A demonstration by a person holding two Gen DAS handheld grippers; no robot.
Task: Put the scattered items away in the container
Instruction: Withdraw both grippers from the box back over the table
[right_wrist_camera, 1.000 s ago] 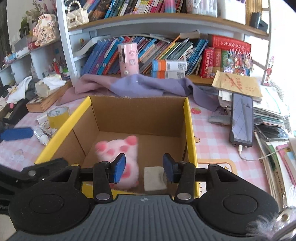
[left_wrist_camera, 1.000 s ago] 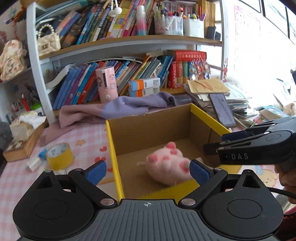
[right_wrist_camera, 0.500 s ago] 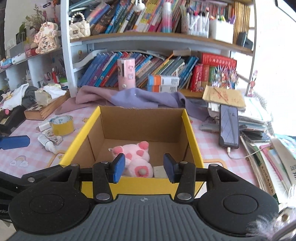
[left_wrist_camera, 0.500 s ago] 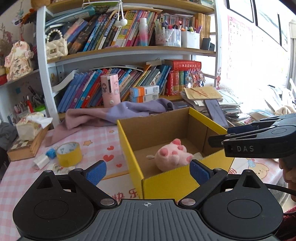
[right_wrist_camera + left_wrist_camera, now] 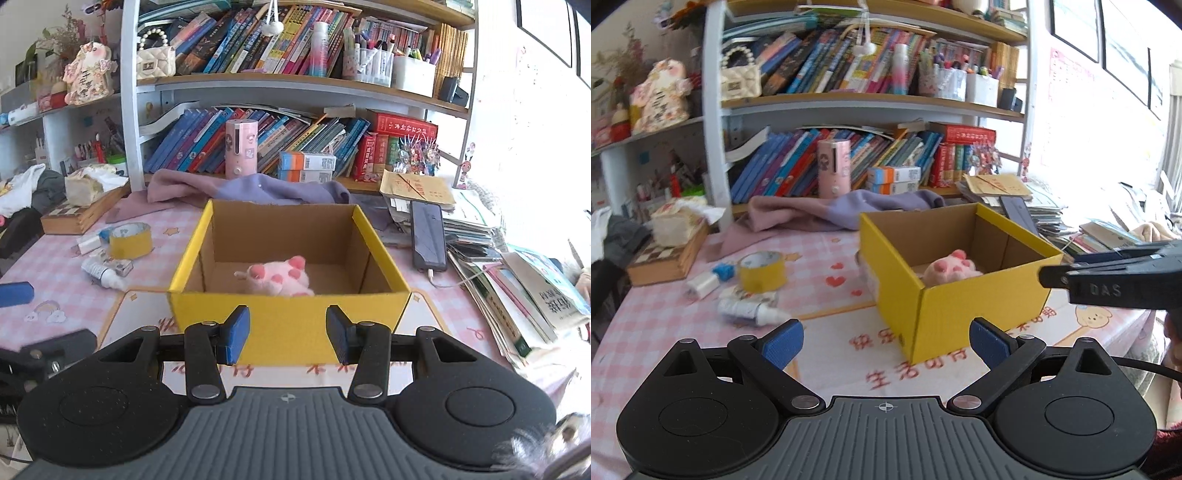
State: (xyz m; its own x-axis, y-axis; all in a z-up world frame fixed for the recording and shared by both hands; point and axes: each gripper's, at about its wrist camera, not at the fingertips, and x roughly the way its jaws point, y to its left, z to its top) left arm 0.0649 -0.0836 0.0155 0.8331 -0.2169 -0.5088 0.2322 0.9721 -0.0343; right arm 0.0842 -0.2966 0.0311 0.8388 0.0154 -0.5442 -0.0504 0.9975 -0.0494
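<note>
A yellow cardboard box [image 5: 964, 317] [image 5: 288, 325] stands open on the pink checked table. A pink plush toy [image 5: 951, 271] [image 5: 279, 278] lies inside it. A yellow tape roll [image 5: 761, 270] [image 5: 130, 240], a white tube [image 5: 748, 310] [image 5: 105, 273] and a small white item with a blue cap [image 5: 705, 282] lie on the table left of the box. My left gripper [image 5: 886, 341] is open and empty, in front of the box. My right gripper [image 5: 284, 332] is open and empty, close to the box's front wall; it also shows from the side in the left wrist view [image 5: 1108, 277].
A purple cloth [image 5: 255, 192] lies behind the box. A bookshelf [image 5: 295, 81] fills the back. A phone [image 5: 427, 234] lies on stacked papers and books at the right. A tissue box on a wooden box [image 5: 670, 240] stands at the far left.
Both grippers have drawn back from the box, which now looks smaller and farther. The plush toy, in motion inside the box a second ago, now lies still.
</note>
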